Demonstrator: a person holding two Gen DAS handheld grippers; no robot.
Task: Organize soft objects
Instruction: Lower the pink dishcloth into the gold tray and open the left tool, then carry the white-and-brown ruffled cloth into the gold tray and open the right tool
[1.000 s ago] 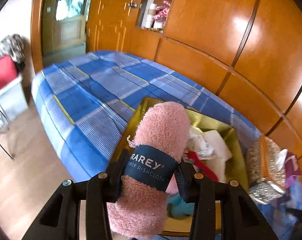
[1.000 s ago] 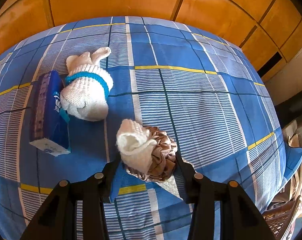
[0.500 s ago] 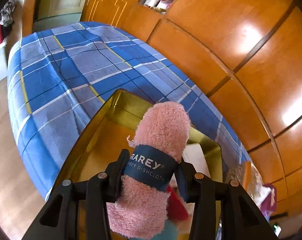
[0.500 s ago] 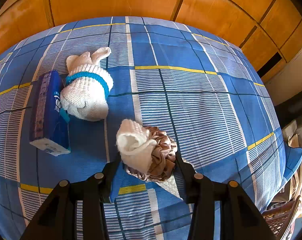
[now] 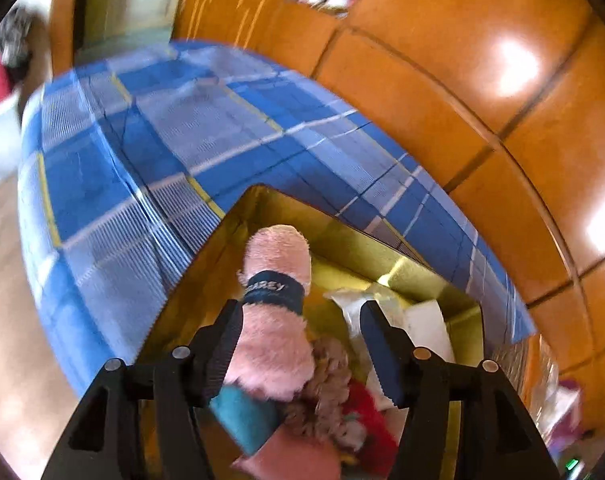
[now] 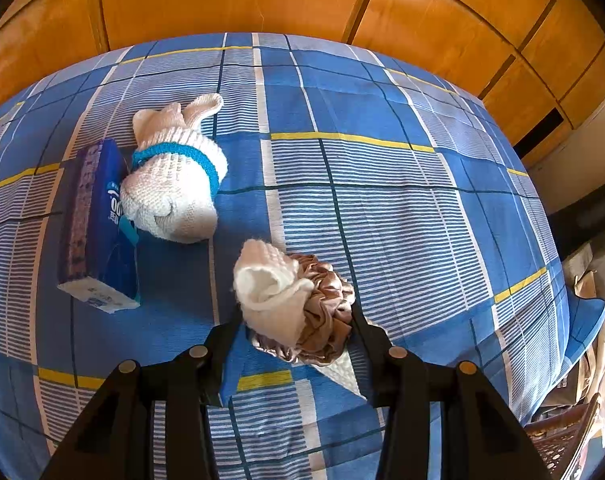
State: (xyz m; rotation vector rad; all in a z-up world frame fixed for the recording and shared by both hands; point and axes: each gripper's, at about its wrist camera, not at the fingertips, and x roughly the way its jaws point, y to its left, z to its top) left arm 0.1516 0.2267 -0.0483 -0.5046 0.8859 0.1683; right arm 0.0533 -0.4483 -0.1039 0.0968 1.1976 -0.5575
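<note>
Two grippers, two bundles: I see my left gripper (image 5: pixel 300 344) spread wide above the gold box (image 5: pixel 394 248) on the blue plaid bedspread (image 5: pixel 142 168), gripping nothing. The pink rolled dishcloth (image 5: pixel 276 312), dark band around its middle, lies against the left finger only, resting in the box on a teal cloth (image 5: pixel 244 416), a tan fuzzy item (image 5: pixel 326 384) and a red cloth (image 5: pixel 366 412). My right gripper (image 6: pixel 294 320) clamps a cream sock (image 6: pixel 270 292) and a bronze satin scrunchie (image 6: pixel 326 316) together. On the bedspread beyond lie a white knitted sock bundle (image 6: pixel 174 188) touching a blue tissue pack (image 6: pixel 98 224).
</note>
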